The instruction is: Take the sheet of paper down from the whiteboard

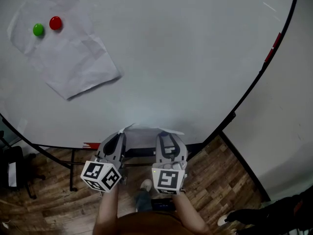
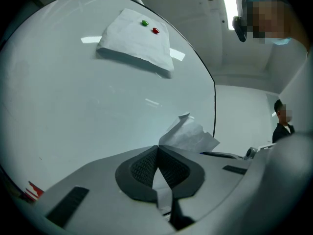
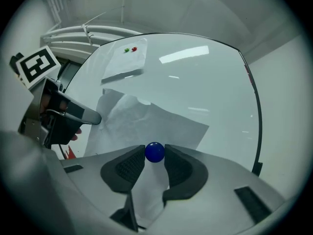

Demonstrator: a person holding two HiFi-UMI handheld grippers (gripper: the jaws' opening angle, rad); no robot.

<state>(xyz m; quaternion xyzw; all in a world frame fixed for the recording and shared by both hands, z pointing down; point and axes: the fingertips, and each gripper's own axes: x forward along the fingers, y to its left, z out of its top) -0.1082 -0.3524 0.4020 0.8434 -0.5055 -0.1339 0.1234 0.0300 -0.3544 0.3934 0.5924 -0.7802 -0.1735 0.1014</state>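
You stand at the whiteboard (image 1: 186,58) with a gripper in each hand, the two held side by side at the board's bottom edge. Your left gripper (image 2: 157,151) has its jaws together on the sheet of paper (image 3: 161,124), pinching it at the sheet's left side, and rumpled paper pokes out past the pads. Your right gripper (image 3: 155,156) is clamped on a round blue magnet (image 3: 155,151), one pad on each side of it, with the sheet directly behind the magnet. Whether the magnet touches the board cannot be told. Beyond the jaws the sheet spreads up the board from the bottom edge. Its right part lies fairly flat and its left part buckles where the left gripper grips it. In the head view only two white corners of the sheet show, just past the gripper tips.

A second sheet (image 1: 73,58), creased and tilted, hangs toward the whiteboard's upper left corner, well apart from both grippers. A green magnet (image 1: 38,30) and a red magnet (image 1: 55,22) sit side by side near the second sheet's top edge. A wooden floor (image 1: 220,180) shows below the bottom edge of the board, and a person in dark clothes (image 2: 281,126) stands past its right edge
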